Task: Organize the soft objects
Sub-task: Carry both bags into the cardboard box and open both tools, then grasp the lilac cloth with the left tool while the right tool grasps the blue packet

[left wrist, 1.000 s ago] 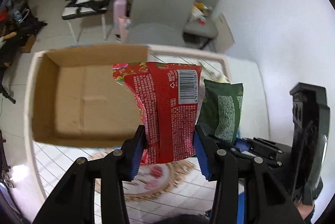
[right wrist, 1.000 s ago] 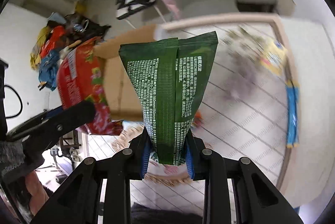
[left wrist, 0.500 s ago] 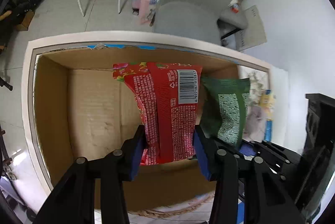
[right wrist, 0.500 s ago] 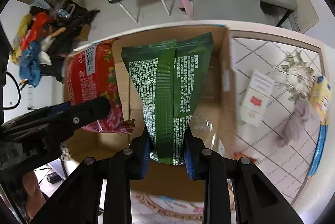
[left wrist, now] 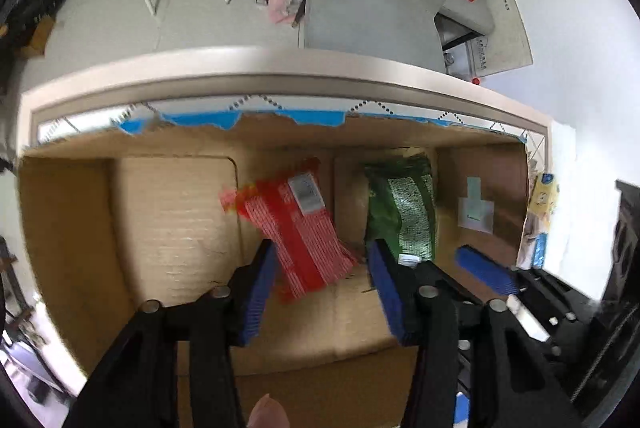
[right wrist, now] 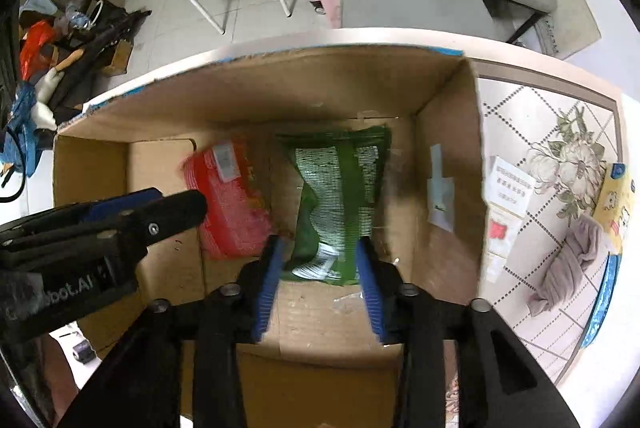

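Observation:
A red snack packet and a green snack packet are inside the open cardboard box, blurred as if falling. My left gripper is open above the box, the red packet below its jaws. My right gripper is open above the box, over the green packet. The red packet lies left of it. The left gripper's finger shows at the left of the right wrist view.
The box stands on a white table with a patterned cloth. Right of the box lie a small white-and-red carton, a grey cloth and a yellow pack. Grey chairs stand beyond the table.
Both grippers have opened over the box. The red and green packets have dropped out of the jaws into the box. Both views have moved further over the box.

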